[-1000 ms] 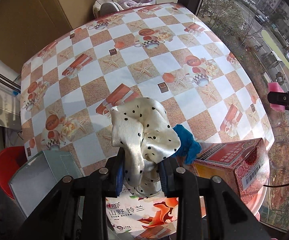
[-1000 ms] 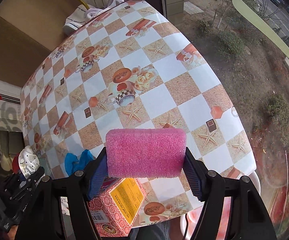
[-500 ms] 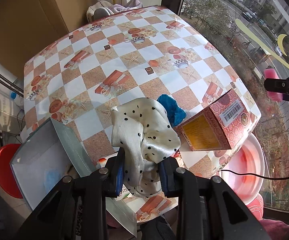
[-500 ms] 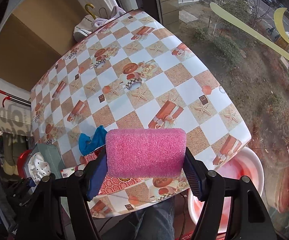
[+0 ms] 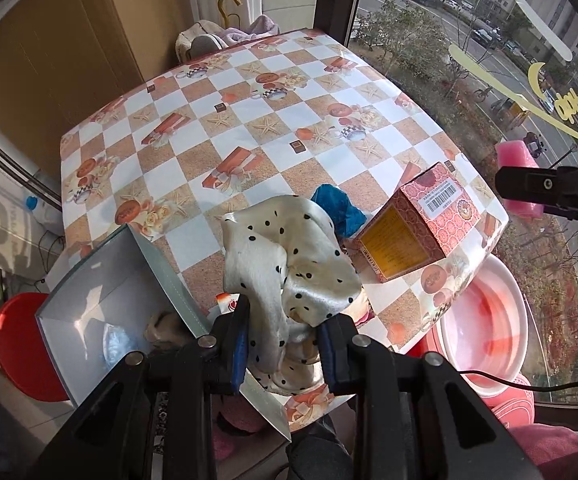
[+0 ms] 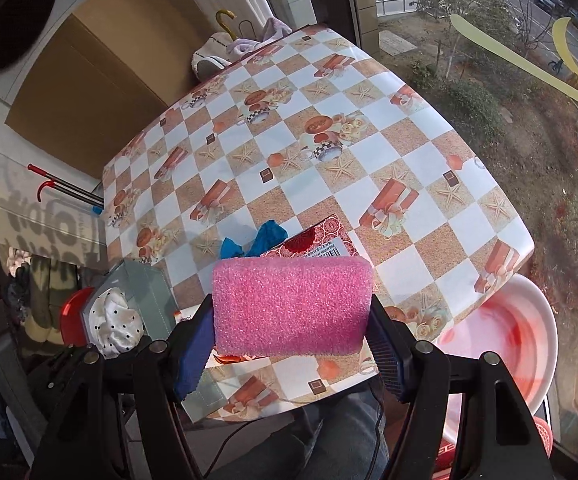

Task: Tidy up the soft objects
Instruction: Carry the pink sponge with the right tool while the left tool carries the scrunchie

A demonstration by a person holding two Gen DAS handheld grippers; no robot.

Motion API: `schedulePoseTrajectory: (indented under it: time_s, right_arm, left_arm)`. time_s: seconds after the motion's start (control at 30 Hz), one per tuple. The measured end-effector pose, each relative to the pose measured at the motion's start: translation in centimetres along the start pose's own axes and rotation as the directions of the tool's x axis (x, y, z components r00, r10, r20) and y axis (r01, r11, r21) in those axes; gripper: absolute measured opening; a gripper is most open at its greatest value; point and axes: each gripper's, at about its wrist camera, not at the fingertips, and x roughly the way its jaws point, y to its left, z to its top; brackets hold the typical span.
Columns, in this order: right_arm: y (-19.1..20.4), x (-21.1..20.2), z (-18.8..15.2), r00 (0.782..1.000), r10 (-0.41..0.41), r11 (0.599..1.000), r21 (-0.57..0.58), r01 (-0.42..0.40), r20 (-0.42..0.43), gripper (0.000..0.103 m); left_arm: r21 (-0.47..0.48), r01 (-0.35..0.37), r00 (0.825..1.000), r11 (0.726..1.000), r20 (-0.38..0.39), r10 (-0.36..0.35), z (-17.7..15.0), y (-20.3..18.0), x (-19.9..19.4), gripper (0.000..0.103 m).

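My left gripper (image 5: 283, 350) is shut on a cream polka-dot cloth (image 5: 289, 264), held up above the table's near edge, next to an open grey box (image 5: 101, 312). My right gripper (image 6: 289, 350) is shut on a pink sponge (image 6: 291, 306), held high over the near edge; it also shows in the left wrist view (image 5: 517, 178). A blue cloth (image 5: 339, 208) lies on the checkered table (image 5: 249, 120) beside a red patterned carton (image 5: 421, 222). The polka-dot cloth also shows in the right wrist view (image 6: 115, 322).
The grey box holds some soft items (image 5: 161, 326). A printed packet (image 5: 229, 300) lies at the near edge. A pink basin (image 5: 485, 320) stands on the floor to the right, a red stool (image 5: 17, 344) to the left. Shoes and cloths (image 5: 217, 36) lie beyond the far edge.
Both grippers have pulled back and up from the table, each keeping its load. More of the grey box, the carton and the basin has come into view.
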Motion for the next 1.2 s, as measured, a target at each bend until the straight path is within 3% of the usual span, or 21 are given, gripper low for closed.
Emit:
schedulePoseTrajectory:
  time_s: [0.5,1.2]
  right_arm:
    - [5.8,1.7,-4.1,0.998,0.017,0.994,-0.108,-0.023,-0.052,0.071]
    - [9.0,2.9,-5.7,0.995,-0.008,0.981,-0.195,-0.012,-0.099,0.071]
  left_arm:
    - [-0.021,-0.018,1.000,1.000,0.020,0.019,-2.4,2.7,-1.9,0.032]
    - [-0.120,-0.015,0.999,0.993,0.035,0.019,-5.4,5.7,-2.7,0.032]
